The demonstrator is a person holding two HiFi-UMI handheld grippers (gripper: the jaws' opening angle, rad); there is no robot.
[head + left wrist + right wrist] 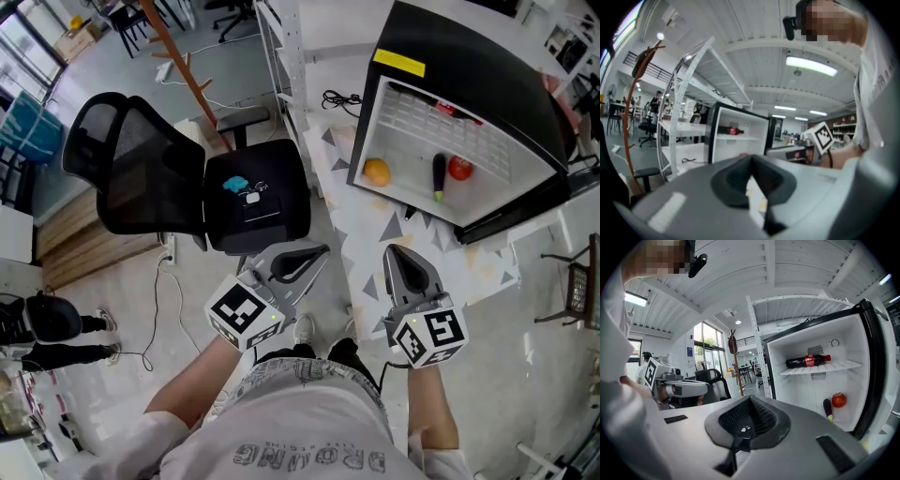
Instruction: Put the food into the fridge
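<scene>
The black fridge (469, 56) stands open in front of me, white inside. An orange (376, 172), a dark eggplant (439, 175) and a red tomato (459, 168) lie on its bottom. A cola bottle (807, 361) lies on the shelf above the tomato (838, 400) and the eggplant (827, 408). My left gripper (322, 250) and right gripper (392, 249) hang side by side short of the fridge. Both are shut with nothing between the jaws. In their own views the left gripper (751, 158) and right gripper (749, 398) show jaws meeting at the tip.
A black office chair (187, 178) with small items on its seat stands to the left. A white shelving rack (281, 56) and a wooden coat stand (187, 70) are left of the fridge. A patterned mat (375, 244) lies before it. A person (47, 328) stands far left.
</scene>
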